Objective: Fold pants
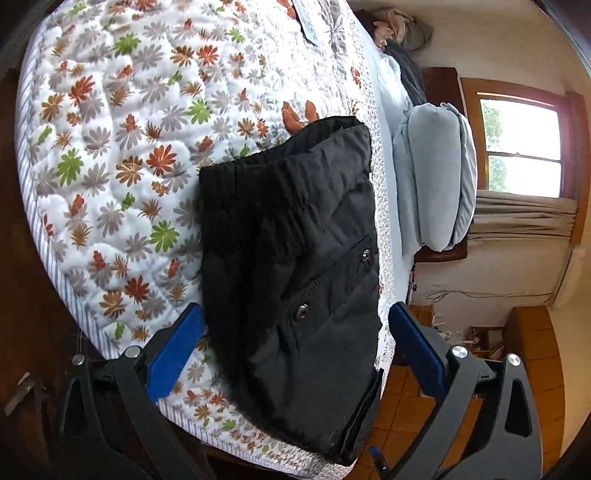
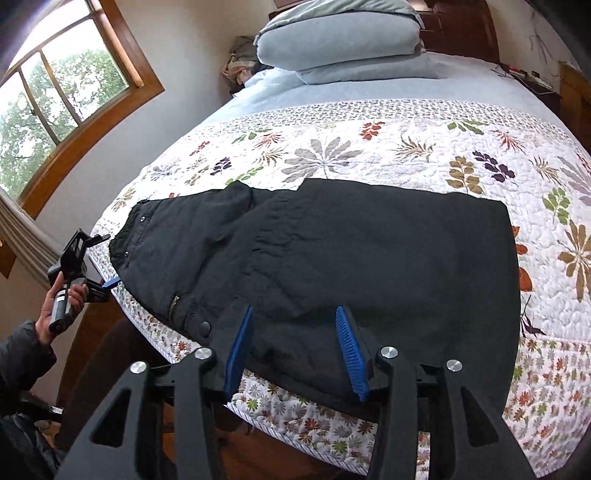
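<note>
The black pants (image 2: 332,251) lie folded across the floral quilt (image 2: 406,155) along the bed's near edge, with the snap-button pocket end (image 2: 144,221) toward the window side. My right gripper (image 2: 294,310) hovers over the near hem, open, its blue pads (image 2: 351,354) apart and not pressing the cloth. My left gripper (image 1: 295,308) stands wide open at the pocket end of the pants (image 1: 295,240), with its blue pads (image 1: 173,350) on either side of the fabric and clear of it. From the right wrist view the left gripper (image 2: 107,284) shows beside the bed edge, held by a hand (image 2: 62,306).
Grey-blue pillows (image 2: 340,40) are stacked at the head of the bed against a dark wooden headboard (image 2: 458,29). A wood-framed window (image 2: 66,92) with a curtain (image 1: 524,218) is on the side wall. An orange tiled floor (image 1: 406,398) lies beside the bed.
</note>
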### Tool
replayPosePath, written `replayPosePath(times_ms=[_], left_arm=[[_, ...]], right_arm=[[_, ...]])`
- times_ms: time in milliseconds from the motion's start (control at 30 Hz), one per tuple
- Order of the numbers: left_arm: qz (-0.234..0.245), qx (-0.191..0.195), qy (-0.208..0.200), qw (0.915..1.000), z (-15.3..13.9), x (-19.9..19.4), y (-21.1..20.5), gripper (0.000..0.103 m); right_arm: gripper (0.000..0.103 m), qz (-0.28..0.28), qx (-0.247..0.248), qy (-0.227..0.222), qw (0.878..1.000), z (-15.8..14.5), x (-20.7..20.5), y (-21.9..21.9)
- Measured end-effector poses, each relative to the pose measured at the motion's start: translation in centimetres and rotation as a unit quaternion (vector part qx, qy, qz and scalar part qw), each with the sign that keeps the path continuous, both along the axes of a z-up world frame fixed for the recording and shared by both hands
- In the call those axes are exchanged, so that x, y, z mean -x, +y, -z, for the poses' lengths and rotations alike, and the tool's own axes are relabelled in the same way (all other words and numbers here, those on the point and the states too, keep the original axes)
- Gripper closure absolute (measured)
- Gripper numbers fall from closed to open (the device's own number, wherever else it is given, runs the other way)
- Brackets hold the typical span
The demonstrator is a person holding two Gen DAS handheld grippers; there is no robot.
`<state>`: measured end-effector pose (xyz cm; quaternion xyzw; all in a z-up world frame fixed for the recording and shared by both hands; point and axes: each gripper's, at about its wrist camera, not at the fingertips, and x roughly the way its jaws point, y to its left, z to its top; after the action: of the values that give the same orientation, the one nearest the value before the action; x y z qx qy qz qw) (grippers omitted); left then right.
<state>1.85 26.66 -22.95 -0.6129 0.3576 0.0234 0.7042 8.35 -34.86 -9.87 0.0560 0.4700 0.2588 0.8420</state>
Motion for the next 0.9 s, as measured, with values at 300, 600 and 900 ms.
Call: replayPosePath(times_ms=[300, 600, 900], left_arm=[[0.034, -0.069, 0.017, 0.9969, 0.6, -2.4, -0.5, 0.048], [0.060, -0.132, -0.039, 0.9886, -2.3, -3.0, -2.0, 0.087], [0.066, -0.150, -0.096, 0.9818, -5.1, -4.1, -3.6, 0.089]], right_arm=[[0.055, 0.003, 0.000, 0.014, 1.000, 0.7, -0.1, 0.2], [0.050, 0.009, -0.002, 0.021, 1.000, 1.0, -0.2, -0.1], [0.050, 0.012, -0.005, 0.009, 1.000, 0.1, -0.1, -0.4]])
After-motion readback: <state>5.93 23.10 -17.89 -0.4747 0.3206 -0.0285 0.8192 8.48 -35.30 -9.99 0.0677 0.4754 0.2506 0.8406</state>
